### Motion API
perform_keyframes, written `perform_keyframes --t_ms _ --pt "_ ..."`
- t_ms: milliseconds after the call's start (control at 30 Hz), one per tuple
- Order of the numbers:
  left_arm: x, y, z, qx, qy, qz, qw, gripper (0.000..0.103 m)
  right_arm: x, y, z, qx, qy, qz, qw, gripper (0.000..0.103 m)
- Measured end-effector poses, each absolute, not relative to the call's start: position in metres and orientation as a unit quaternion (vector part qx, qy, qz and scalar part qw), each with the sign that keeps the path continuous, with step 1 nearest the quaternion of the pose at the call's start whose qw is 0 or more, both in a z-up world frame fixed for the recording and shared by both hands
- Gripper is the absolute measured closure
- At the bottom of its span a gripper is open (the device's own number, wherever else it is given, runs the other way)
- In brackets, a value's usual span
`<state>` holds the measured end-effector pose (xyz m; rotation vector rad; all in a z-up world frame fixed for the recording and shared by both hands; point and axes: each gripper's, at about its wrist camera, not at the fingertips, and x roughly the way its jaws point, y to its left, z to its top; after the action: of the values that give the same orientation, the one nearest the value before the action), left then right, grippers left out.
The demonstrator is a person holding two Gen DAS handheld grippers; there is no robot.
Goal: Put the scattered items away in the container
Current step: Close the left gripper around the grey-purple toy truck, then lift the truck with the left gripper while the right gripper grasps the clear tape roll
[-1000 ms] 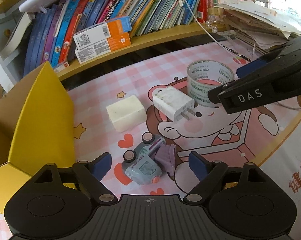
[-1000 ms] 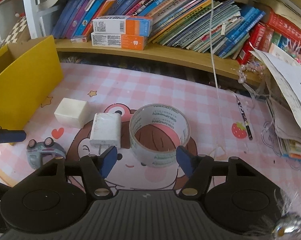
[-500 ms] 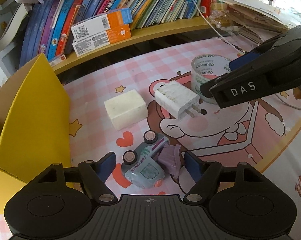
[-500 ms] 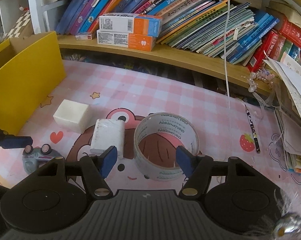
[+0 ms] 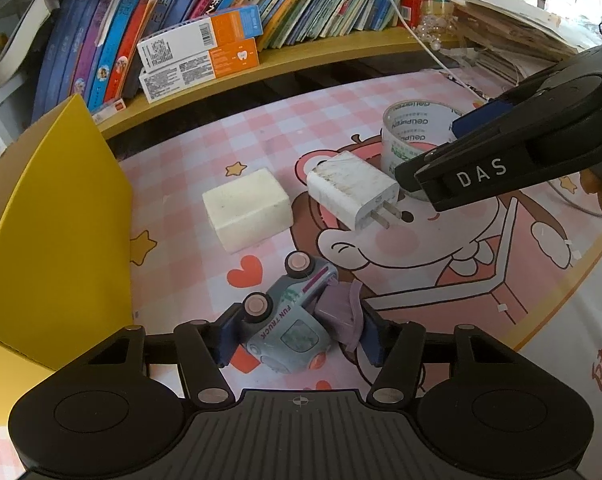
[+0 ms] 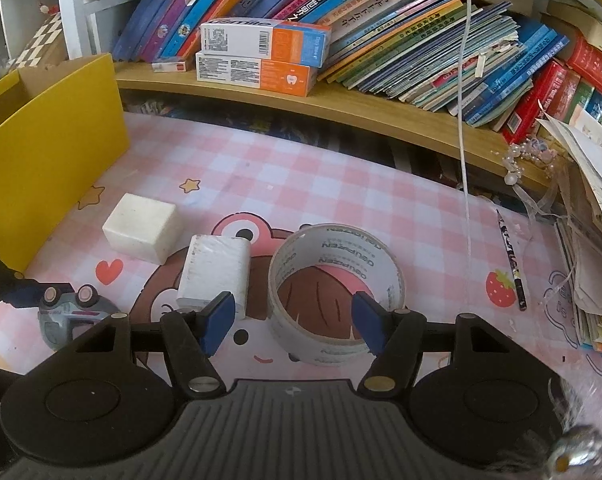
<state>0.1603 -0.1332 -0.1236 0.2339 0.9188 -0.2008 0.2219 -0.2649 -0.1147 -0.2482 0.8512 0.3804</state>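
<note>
A grey toy truck [image 5: 289, 320] lies on its side on the pink mat, between the fingers of my left gripper [image 5: 297, 334], which is open with a blue pad at each side of it. It also shows in the right wrist view [image 6: 67, 316]. A white eraser block [image 5: 247, 208], a white charger [image 5: 351, 188] and a roll of clear tape [image 5: 415, 130] lie further out. My right gripper [image 6: 291, 320] is open, low over the tape roll [image 6: 335, 280], one finger inside the ring and one beside the charger [image 6: 215, 270]. The yellow box [image 5: 57, 232] stands at the left.
A wooden shelf [image 6: 341, 116] with books and two toothpaste boxes [image 6: 261, 56] runs along the back. A pencil [image 6: 511, 258] and a stack of papers [image 6: 593, 240] lie at the right. A white cord [image 6: 463, 120] hangs down.
My left gripper has come down and forward, and its fingers have drawn in around the toy truck. My right gripper has moved closer over the tape roll.
</note>
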Motion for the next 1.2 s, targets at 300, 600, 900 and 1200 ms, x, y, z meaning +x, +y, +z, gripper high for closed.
perform_keyframes --t_ms 300,600,900,1200 --pt "0.16 -0.131 -0.122 0.1 0.443 -0.096 0.886 0.052 0.226 -0.259 -0.119 -0.134 0.409 0.187 0.883 0.045" --pt "0.159 -0.124 -0.119 0.08 0.447 -0.092 0.886 0.053 0.221 -0.258 -0.115 -0.143 0.419 0.206 0.873 0.055" --pt "0.157 -0.121 -0.115 0.077 0.442 -0.088 0.889 0.053 0.225 -0.254 -0.123 -0.177 0.421 0.208 0.865 0.072" --pt "0.152 -0.12 -0.107 0.076 0.433 -0.087 0.894 0.053 0.219 -0.263 -0.125 -0.147 0.435 0.222 0.86 0.095"
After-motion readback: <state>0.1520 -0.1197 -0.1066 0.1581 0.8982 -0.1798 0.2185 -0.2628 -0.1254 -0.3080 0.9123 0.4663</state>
